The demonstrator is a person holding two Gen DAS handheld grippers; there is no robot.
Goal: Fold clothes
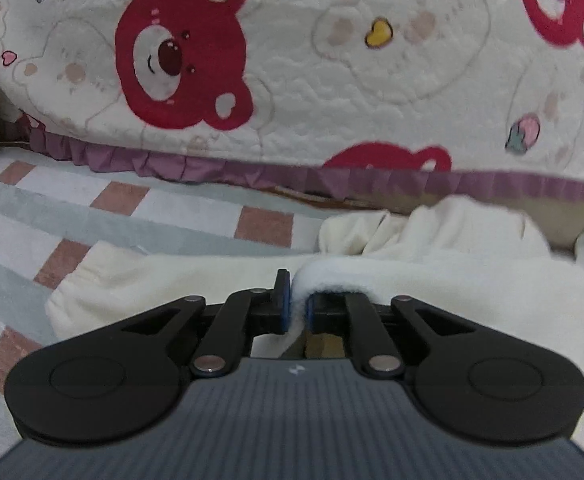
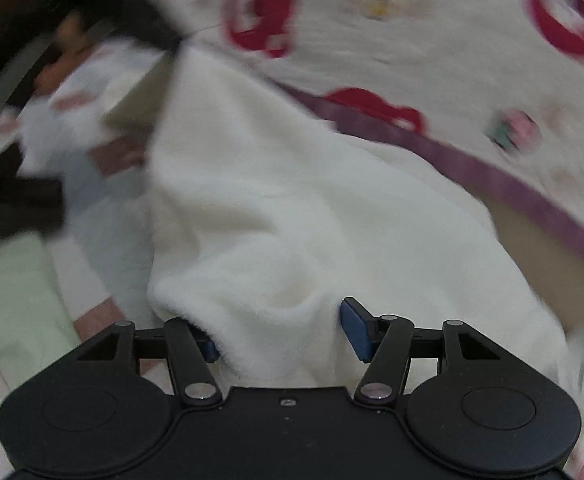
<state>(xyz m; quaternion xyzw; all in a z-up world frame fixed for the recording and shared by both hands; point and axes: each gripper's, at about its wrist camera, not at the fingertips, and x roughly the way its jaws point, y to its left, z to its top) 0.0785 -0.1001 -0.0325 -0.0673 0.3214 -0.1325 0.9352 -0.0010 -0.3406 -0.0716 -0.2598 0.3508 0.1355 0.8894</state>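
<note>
The cream fleece garment (image 1: 451,280) lies rumpled on the checked bed sheet (image 1: 180,208). The left gripper (image 1: 296,312) pinches a ridge of it; the right gripper (image 2: 284,332) gapes around a bunched fold. I'd worry that thin pinch slips if tugged.

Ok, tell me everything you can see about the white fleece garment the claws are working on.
The white fleece garment is cream-white, fuzzy and thick-looking, unfolded and rumpled. It lies on the checked sheet, its far side near the bear-print quilt with the purple ruffle. The left claw is shut on a raised pinch of it, a ridge of fabric standing between the blue pads. In the blurred right view a bunched fold sits between the open fingers of the right claw. Which part is sleeve or hem is unclear.
</note>
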